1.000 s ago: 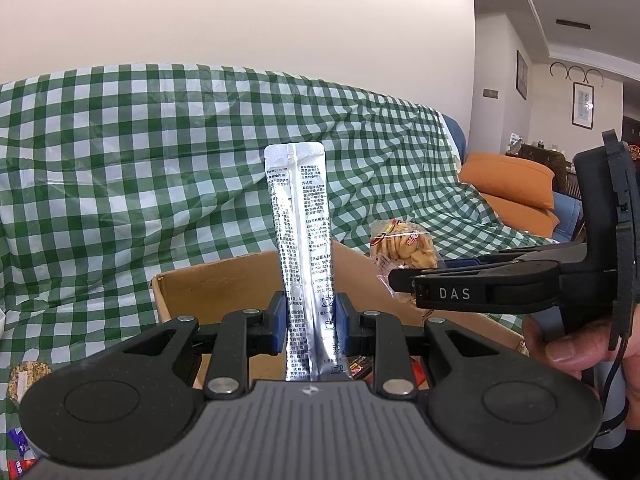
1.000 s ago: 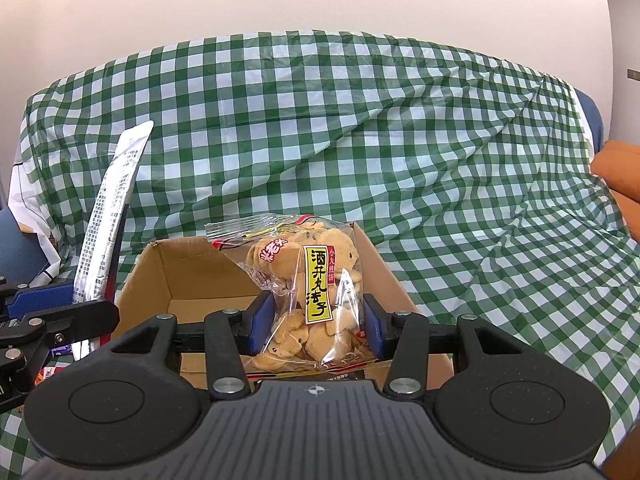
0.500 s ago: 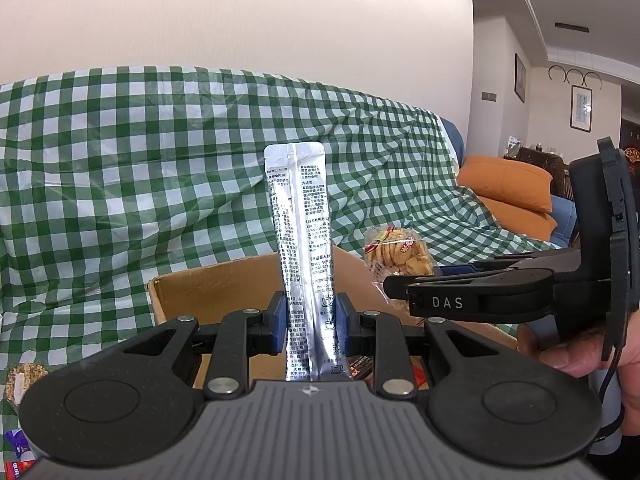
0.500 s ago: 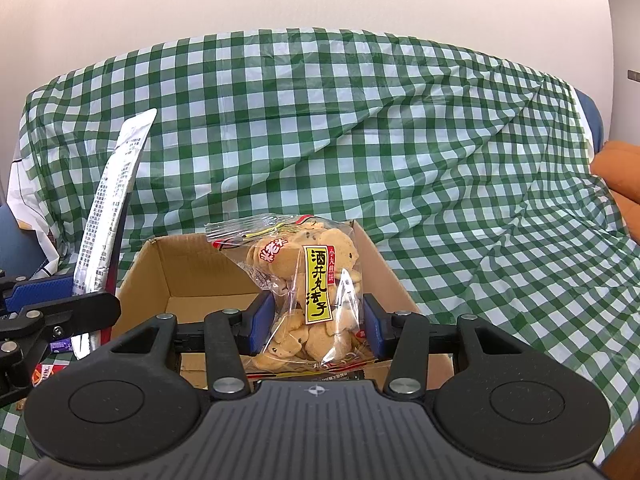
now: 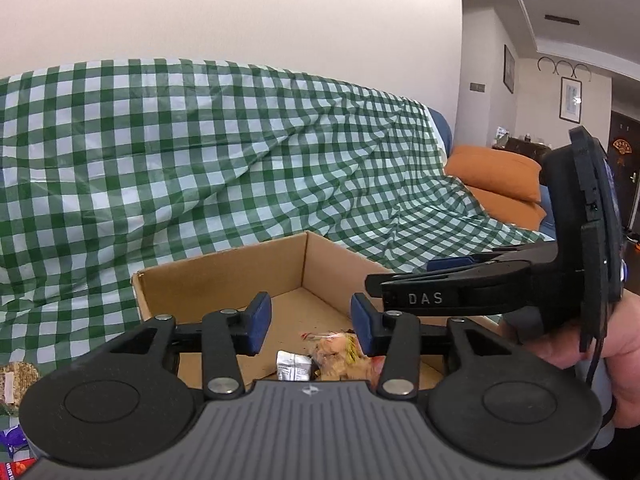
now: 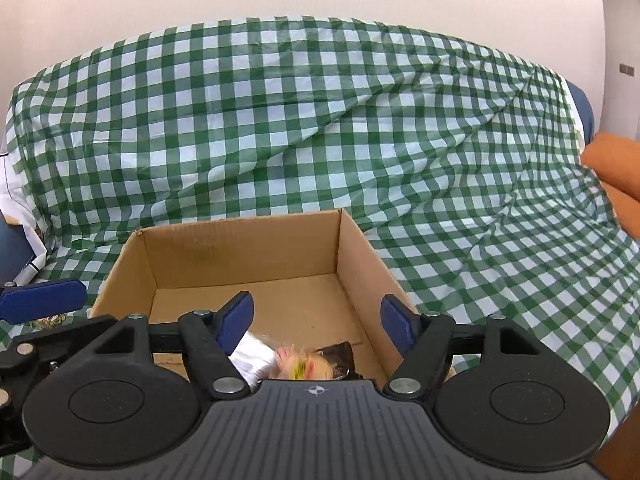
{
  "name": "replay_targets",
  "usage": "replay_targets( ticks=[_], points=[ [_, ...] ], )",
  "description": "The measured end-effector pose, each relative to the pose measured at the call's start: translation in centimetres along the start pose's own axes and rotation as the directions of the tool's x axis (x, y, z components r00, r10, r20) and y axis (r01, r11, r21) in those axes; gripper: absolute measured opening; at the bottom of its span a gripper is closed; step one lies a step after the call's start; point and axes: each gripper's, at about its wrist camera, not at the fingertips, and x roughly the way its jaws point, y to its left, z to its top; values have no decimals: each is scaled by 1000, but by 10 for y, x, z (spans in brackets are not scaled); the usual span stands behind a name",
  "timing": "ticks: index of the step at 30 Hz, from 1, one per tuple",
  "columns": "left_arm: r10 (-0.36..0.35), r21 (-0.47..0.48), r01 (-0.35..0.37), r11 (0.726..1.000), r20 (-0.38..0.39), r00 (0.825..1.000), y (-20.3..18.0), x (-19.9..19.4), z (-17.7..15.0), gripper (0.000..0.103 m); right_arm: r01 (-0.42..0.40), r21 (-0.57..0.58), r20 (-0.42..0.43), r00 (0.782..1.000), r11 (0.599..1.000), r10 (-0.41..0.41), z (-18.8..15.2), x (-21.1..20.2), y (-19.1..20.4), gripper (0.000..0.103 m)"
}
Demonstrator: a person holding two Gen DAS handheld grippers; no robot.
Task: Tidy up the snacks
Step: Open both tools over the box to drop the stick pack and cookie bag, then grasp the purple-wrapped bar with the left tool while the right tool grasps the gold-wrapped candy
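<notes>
An open cardboard box [image 5: 224, 276] [image 6: 240, 256] sits on a green checked cloth. My left gripper [image 5: 310, 318] is open and empty above the box's near side. My right gripper [image 6: 316, 316] is open and empty over the box; it also shows from the side in the left wrist view [image 5: 460, 296]. A silver foil snack packet [image 5: 293, 366] [image 6: 256, 356] and a clear bag of yellow crackers [image 5: 340, 356] [image 6: 308, 364], blurred, are inside the box below the fingers.
The green checked cloth [image 6: 320, 120] covers a sofa behind the box. Orange cushions [image 5: 496, 172] lie at the right. Loose snack packets [image 5: 16, 380] lie on the cloth at the lower left. A hand [image 5: 612, 360] holds the right gripper.
Both grippers have opened. The silver packet and the cracker bag have dropped from the fingers into the box.
</notes>
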Motion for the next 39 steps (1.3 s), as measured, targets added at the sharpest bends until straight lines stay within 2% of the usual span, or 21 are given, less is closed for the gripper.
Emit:
replay_targets(
  ticks=[10,18,20,23,25,26,27,28,29,30,32,35,37,39],
  points=[
    [49,-14,-49,999,15,999,8,-5,0,49,3,-1,-1,1000,1000,-3,1,2,0,72],
    [150,-35,-148,988,53,987,26,-23,1,51,-15,-6,5,1000,1000,15,2,3,13,72],
    [149,-62,-147,987,26,989,34,-28,2,51,-22,-9,8,1000,1000,22,2,3,20,72],
    [187,-98,-190,977,-38,982,55,-31,4,50,-44,-15,16,999,999,45,2,1,32,70],
    [147,-137,-163,977,-119,982,80,-29,6,47,-66,-24,23,997,998,67,1,-1,42,59],
    [153,-156,-178,972,-160,975,94,-27,7,41,-80,-29,24,996,996,80,0,-2,47,56],
    [192,-169,-227,959,-205,960,110,-26,7,24,-99,-36,23,995,994,99,-1,-2,52,48],
    [227,-181,-275,944,-249,942,127,-25,7,15,-118,-43,23,993,992,119,-1,-3,58,42],
    [255,-203,-318,926,-283,925,145,-25,7,12,-139,-51,26,990,989,140,-1,-4,63,40],
    [269,-228,-342,911,-300,915,162,-28,5,9,-158,-61,30,987,985,160,-2,-6,69,38],
    [303,-275,-396,876,-326,895,195,-35,-2,9,-194,-88,39,979,977,198,-4,-10,82,36],
    [334,-361,-468,806,-376,864,231,-50,-27,9,-230,-139,66,968,963,240,-6,-17,100,36],
    [344,-403,-542,737,-466,815,251,-59,-42,9,-258,-194,91,956,946,279,-8,-24,114,36],
    [356,-427,-557,712,-464,811,263,-67,-42,9,-299,-236,106,938,924,331,-8,-31,126,37]
  ],
)
